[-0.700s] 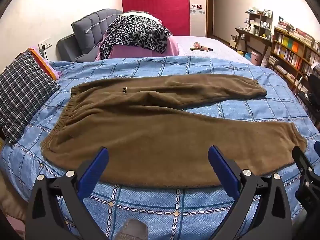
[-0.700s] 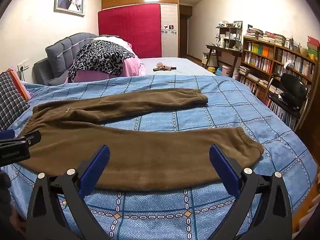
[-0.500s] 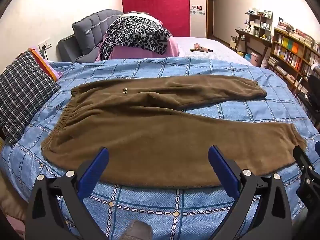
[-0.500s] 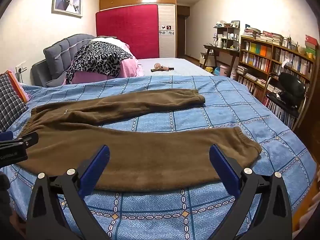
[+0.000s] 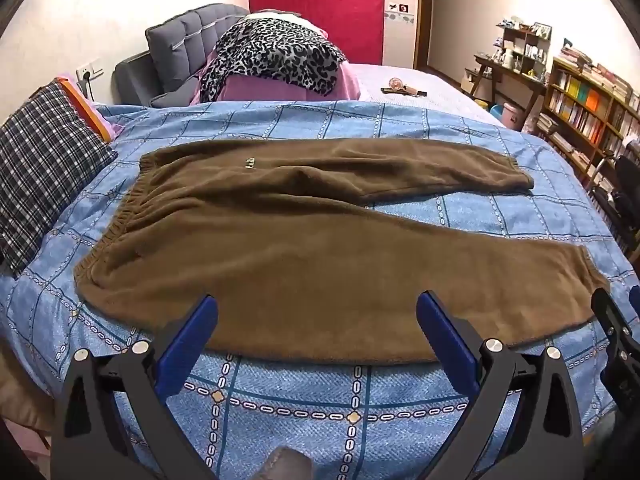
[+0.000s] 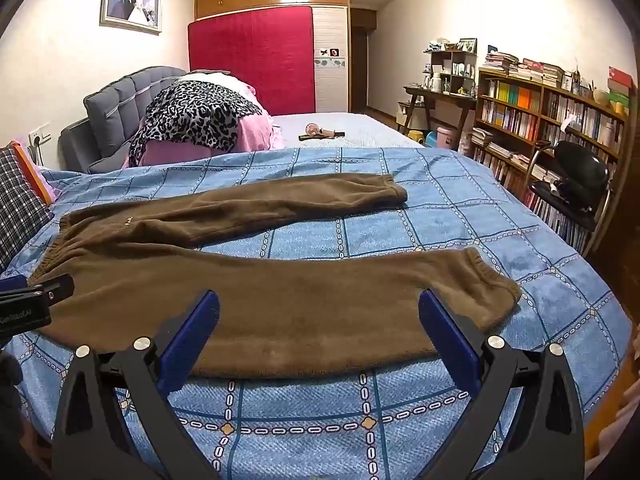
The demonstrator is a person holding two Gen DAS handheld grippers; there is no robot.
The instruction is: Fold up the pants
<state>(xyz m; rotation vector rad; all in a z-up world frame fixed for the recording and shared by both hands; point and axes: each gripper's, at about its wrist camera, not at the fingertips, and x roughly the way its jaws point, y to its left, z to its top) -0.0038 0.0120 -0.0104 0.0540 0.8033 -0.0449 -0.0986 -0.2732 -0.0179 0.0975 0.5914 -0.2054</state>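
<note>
Brown fleece pants [image 5: 280, 248] lie flat on the blue checked bedspread [image 5: 320, 400], waistband to the left, both legs spread apart toward the right. My left gripper [image 5: 316, 316] hovers open over the near edge of the pants, nothing between its blue pads. In the right wrist view the same pants [image 6: 260, 292] stretch across the bed, and my right gripper [image 6: 318, 316] stands open above the near leg, close to its cuff end. The right gripper's tip [image 5: 612, 320] shows at the left view's right edge; the left gripper's tip [image 6: 36, 300] shows at the right view's left edge.
A plaid pillow [image 5: 44, 176] lies at the bed's left. A leopard-print blanket on pink bedding [image 5: 276, 56] sits by the grey headboard. Bookshelves [image 6: 548, 128], a desk and a black chair [image 6: 580, 184] line the right wall. Small items [image 6: 320, 132] rest on the far mattress.
Both views have shifted slightly; the left gripper has tipped a little further down toward the pants. Both grippers stay open and the pants have not moved.
</note>
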